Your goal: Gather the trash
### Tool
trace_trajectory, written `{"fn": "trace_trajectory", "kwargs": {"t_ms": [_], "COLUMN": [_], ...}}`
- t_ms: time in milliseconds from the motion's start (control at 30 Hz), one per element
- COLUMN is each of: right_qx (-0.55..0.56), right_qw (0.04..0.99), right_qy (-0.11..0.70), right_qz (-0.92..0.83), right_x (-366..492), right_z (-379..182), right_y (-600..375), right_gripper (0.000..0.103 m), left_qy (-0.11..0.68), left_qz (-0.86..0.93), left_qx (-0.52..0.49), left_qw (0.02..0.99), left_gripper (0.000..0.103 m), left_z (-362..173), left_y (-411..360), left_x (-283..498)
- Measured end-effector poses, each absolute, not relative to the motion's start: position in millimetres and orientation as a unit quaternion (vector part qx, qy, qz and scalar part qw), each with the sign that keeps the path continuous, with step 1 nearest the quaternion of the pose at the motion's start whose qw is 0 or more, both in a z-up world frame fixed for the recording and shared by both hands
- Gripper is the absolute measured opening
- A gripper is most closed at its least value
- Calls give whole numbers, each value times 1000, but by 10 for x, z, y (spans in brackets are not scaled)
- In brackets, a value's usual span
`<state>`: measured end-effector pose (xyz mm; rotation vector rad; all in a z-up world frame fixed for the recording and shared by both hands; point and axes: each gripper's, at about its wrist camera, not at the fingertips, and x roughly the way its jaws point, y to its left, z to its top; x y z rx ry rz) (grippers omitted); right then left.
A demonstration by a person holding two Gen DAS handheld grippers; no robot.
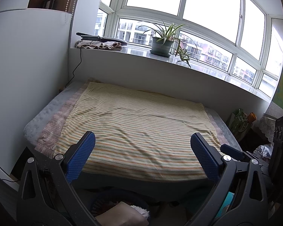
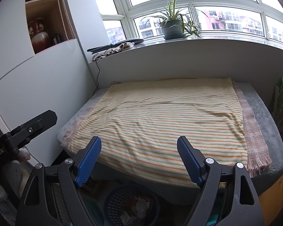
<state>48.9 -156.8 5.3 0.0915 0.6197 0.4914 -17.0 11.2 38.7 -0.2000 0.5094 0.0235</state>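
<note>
A bed [image 2: 264, 128] under a striped sheet [image 2: 160, 116] fills a bay-window alcove, a potted plant [image 2: 172, 28] on the sill. Both grippers hang over the near edge of the bed with jaws spread wide and nothing between the blue pads: the left gripper [image 1: 141, 148] and the right gripper [image 2: 139, 148]. The trash [image 2: 141, 205] (crumpled white paper) lies in a blue mesh basket [image 2: 115, 203] on the floor, directly beneath the right gripper, between its fingers. Only the right view shows this clearly; the left view shows just a dark rim. The crumple has no clear long axis.
</note>
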Motion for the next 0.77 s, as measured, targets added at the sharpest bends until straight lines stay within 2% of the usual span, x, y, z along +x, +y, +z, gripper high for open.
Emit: {"fn": "trace_trajectory", "kwargs": {"t_ms": [767], "right_qx": [39], "right_qw": [917], "right_qy": [315], "right_qz": [240], "right_x": [517], "right_z": [-24], "right_y": [-1523], "right_gripper": [82], "left_qy": [255], "left_qz": [23], "left_qx": [-104], "left_qw": [961], "left_gripper": [102], "left_z": [339], "left_y": [231], "left_x": [-128]}}
